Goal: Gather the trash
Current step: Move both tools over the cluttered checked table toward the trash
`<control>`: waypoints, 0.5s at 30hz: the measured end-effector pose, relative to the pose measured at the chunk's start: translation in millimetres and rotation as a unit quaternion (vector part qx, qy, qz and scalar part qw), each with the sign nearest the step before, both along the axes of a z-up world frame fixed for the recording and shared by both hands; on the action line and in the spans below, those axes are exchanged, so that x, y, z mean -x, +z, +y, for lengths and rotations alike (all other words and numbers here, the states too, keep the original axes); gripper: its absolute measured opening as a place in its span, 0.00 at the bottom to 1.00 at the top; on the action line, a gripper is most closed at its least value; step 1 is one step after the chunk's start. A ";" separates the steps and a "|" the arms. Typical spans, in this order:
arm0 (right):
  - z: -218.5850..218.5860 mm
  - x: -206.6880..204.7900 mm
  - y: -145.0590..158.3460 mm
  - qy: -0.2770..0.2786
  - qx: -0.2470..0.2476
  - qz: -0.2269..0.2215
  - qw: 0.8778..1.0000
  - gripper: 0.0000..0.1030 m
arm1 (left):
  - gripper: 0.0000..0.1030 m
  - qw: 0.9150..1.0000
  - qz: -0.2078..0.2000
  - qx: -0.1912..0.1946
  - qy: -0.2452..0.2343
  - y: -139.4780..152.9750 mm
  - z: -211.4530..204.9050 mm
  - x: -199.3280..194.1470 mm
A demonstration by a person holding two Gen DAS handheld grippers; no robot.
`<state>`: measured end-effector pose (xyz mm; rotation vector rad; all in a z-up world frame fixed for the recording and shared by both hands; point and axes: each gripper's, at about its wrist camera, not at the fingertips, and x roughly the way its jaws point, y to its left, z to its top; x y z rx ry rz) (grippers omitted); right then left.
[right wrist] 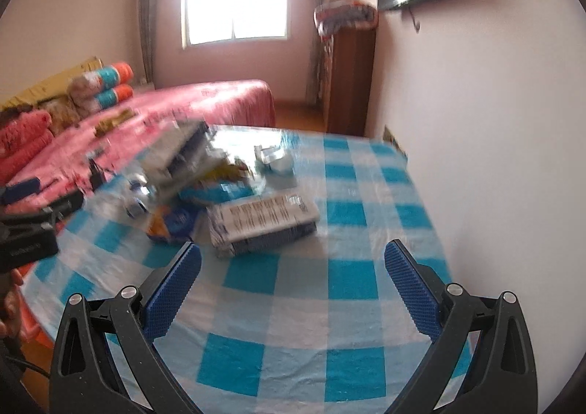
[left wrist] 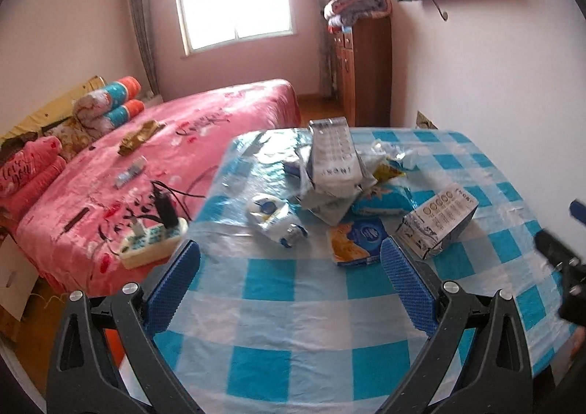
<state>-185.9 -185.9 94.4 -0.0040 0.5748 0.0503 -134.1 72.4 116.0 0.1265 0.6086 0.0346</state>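
A pile of trash lies on the blue-and-white checked table [left wrist: 293, 322]: an upright grey milk carton [left wrist: 331, 161], a carton on its side [left wrist: 437, 225], a blue-and-orange wrapper [left wrist: 357, 242], a crumpled white-and-blue wrapper [left wrist: 273, 218] and a blue snack bag [left wrist: 384, 200]. My left gripper [left wrist: 291, 264] is open and empty, short of the pile. My right gripper [right wrist: 293, 267] is open and empty, just short of the lying carton [right wrist: 262, 223]. The pile is blurred in the right wrist view, with the blue-and-orange wrapper [right wrist: 172, 225] beside the carton.
A bed with a pink cover [left wrist: 164, 143] stands left of the table, with a power strip [left wrist: 152, 240] and pillows on it. A wooden cabinet [left wrist: 366, 73] stands at the back. A wall [right wrist: 494, 121] runs along the table's right side.
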 end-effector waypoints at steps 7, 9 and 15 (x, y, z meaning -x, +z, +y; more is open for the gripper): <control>3.1 40.1 40.9 0.002 0.002 -0.096 0.995 0.96 | 0.97 0.999 -0.032 -0.003 0.009 14.6 10.7 23.1; 4.4 49.8 51.6 0.000 0.005 -0.122 0.993 0.96 | 0.97 0.999 -0.038 -0.008 0.011 16.5 11.1 27.3; 9.8 77.6 74.9 -0.009 0.021 -0.184 0.983 0.96 | 0.97 0.998 -0.053 -0.002 0.016 24.0 20.3 40.5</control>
